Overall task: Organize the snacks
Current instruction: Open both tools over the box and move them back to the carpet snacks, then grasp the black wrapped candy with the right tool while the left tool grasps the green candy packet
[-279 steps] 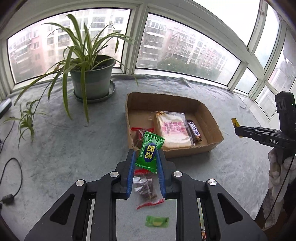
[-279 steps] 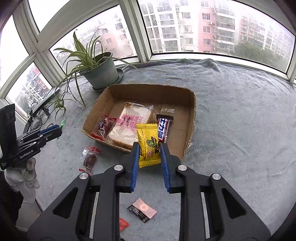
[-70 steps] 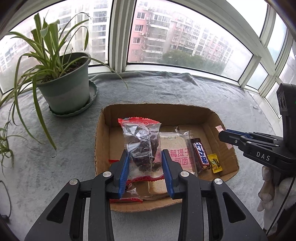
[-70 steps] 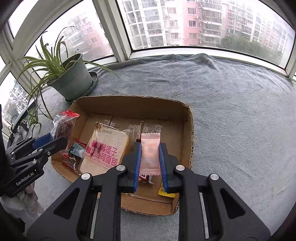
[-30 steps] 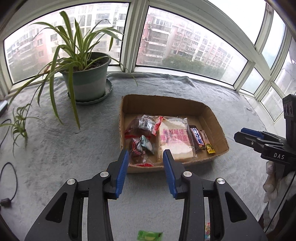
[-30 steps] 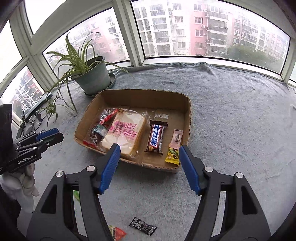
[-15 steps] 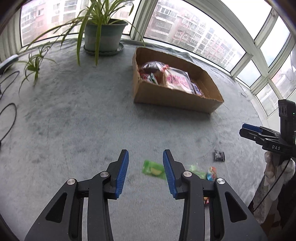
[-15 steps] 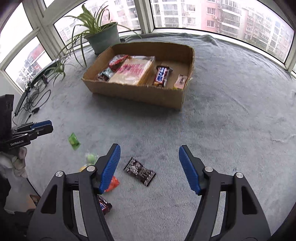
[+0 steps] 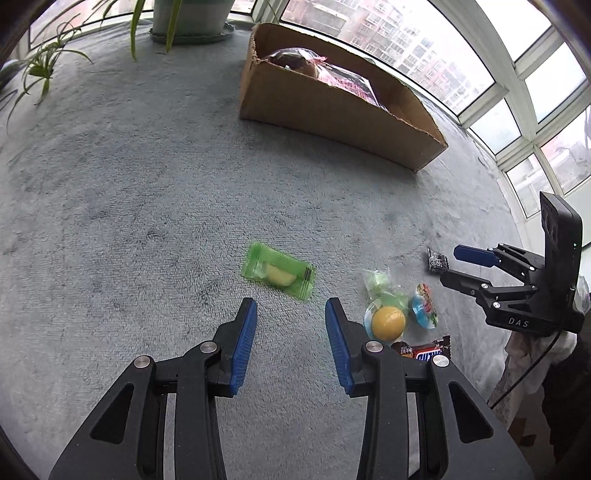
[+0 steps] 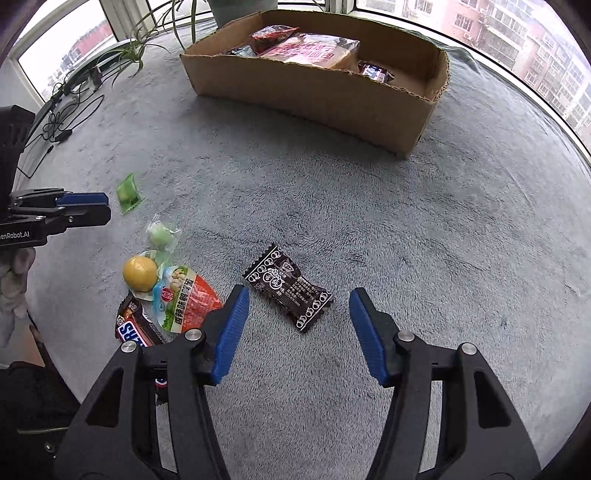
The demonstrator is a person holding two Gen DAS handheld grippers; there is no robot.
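Observation:
My left gripper [image 9: 290,314] is open and empty, just short of a green candy packet [image 9: 278,269] on the grey cloth. My right gripper [image 10: 299,306] is open and empty, its fingers either side of a black sweet wrapper [image 10: 290,286]. Between them lies a small pile: a yellow ball jelly [image 10: 139,273], a pale green sweet [image 10: 159,233], an orange-green packet [image 10: 186,297] and a Snickers bar [image 10: 133,328]. The cardboard box [image 10: 317,88] holds a bread packet [image 10: 314,50], a red-edged bag and a chocolate bar.
A potted spider plant [image 9: 186,16] stands behind the box at the window. Cables [image 10: 59,122] lie at the cloth's left edge. The cloth's near edge drops off beside the snack pile. The other gripper shows in each view: right [image 9: 472,266], left [image 10: 99,206].
Both grippers have dropped lower and closer to the loose snacks. The green packet now lies just ahead of the left fingers, and the black wrapper sits between the right fingers.

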